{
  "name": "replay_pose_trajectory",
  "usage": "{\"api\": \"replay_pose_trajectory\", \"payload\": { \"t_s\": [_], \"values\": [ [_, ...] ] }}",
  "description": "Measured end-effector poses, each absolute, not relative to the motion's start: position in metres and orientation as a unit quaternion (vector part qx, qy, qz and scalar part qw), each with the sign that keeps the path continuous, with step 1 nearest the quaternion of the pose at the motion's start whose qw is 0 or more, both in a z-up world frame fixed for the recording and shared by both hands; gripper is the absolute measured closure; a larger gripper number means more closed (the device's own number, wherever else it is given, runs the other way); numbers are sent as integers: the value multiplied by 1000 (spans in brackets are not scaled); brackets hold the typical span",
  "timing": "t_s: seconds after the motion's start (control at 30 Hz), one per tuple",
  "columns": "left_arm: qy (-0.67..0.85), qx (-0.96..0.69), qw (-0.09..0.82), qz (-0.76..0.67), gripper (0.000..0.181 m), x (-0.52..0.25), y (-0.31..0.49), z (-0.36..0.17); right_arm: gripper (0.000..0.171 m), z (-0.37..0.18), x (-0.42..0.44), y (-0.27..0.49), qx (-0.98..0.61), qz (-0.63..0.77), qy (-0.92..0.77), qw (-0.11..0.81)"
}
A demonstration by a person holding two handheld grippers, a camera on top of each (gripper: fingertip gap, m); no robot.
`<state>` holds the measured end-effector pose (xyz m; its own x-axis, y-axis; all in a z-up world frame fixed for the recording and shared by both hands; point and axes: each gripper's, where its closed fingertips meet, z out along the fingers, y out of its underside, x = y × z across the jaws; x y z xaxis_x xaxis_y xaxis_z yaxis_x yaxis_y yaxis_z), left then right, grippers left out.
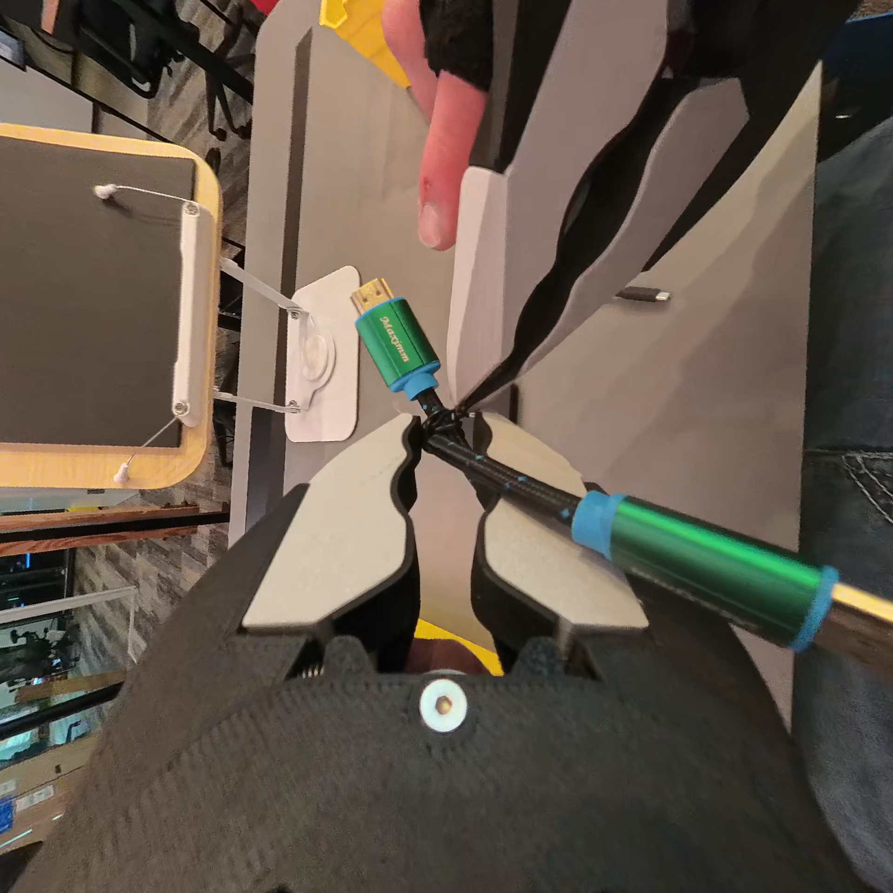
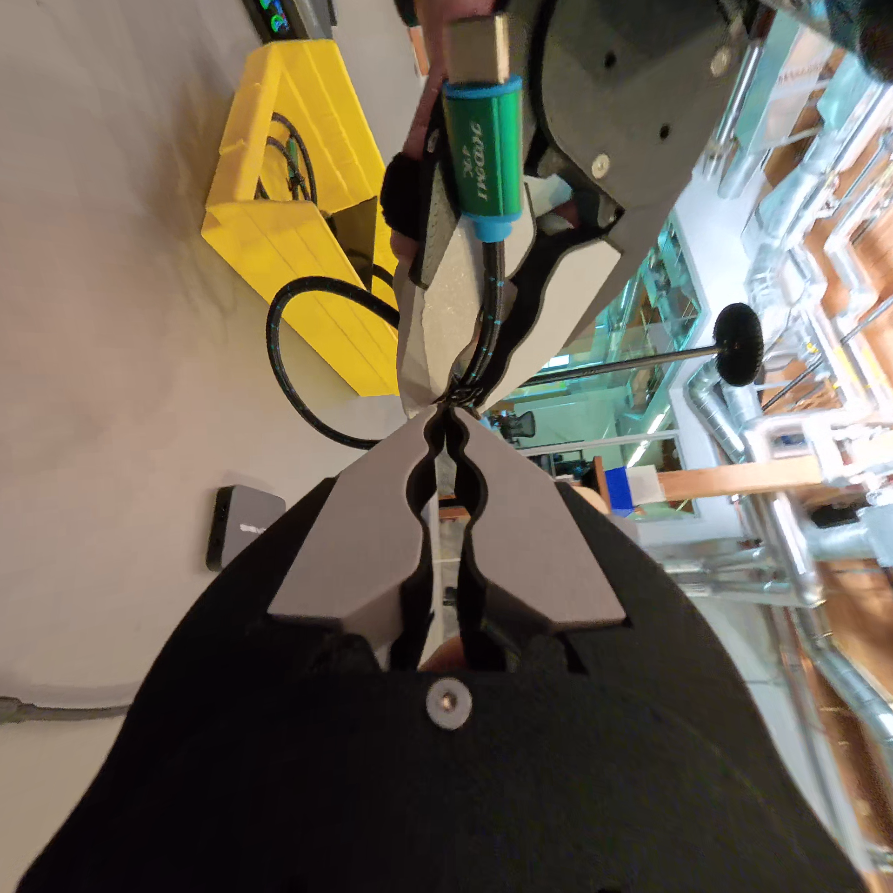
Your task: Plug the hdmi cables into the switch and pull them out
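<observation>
Grey tabletop (image 1: 676,410) fills the left wrist view, with a framed board (image 1: 96,299) on a white stand (image 1: 321,357) at its far edge. The left gripper (image 1: 442,427) pinches a bundled black cable (image 1: 502,471) at its tips. One green plug (image 1: 397,345) sticks out past the tips, gold end pointing away to the upper left; a second green plug (image 1: 700,565) lies back along the right finger. The right gripper (image 1: 531,338) meets the same knot from the opposite side, a hand (image 1: 439,159) behind it.

From the right wrist view, the right gripper (image 2: 447,418) is nearly closed, tips nipping the bundle tie. The left gripper (image 2: 464,381) faces it tip to tip, a plug (image 2: 488,159) standing along its finger. A cable loop (image 2: 299,348) trails towards the yellow bin (image 2: 299,203). The switch (image 2: 241,524) lies on the table, low and left of the right gripper, which looks the nearer; a plug must be turned towards its ports.
</observation>
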<state>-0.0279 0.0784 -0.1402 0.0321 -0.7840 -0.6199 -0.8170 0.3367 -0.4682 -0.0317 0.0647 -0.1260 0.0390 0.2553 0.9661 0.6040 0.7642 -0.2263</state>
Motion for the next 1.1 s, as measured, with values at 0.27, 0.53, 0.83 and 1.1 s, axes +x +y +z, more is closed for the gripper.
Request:
{"api": "replay_pose_trajectory", "payload": {
  "t_s": [0.27,0.53,0.83,1.1],
  "values": [
    [659,-579,480,25,161,-29,91,-122,171,-123,-29,75,-420,-9,-629,654],
    [650,-580,490,25,162,-30,95,-120,171,-100,-27,69,-409,32,-591,694],
    [683,-586,437,-5,162,-27,79,-134,158,-121,-32,57,-301,-136,-685,650],
    [733,-576,361,-33,162,-31,54,-152,168,-134,-37,42,-264,-160,-734,605]
  ]
}}
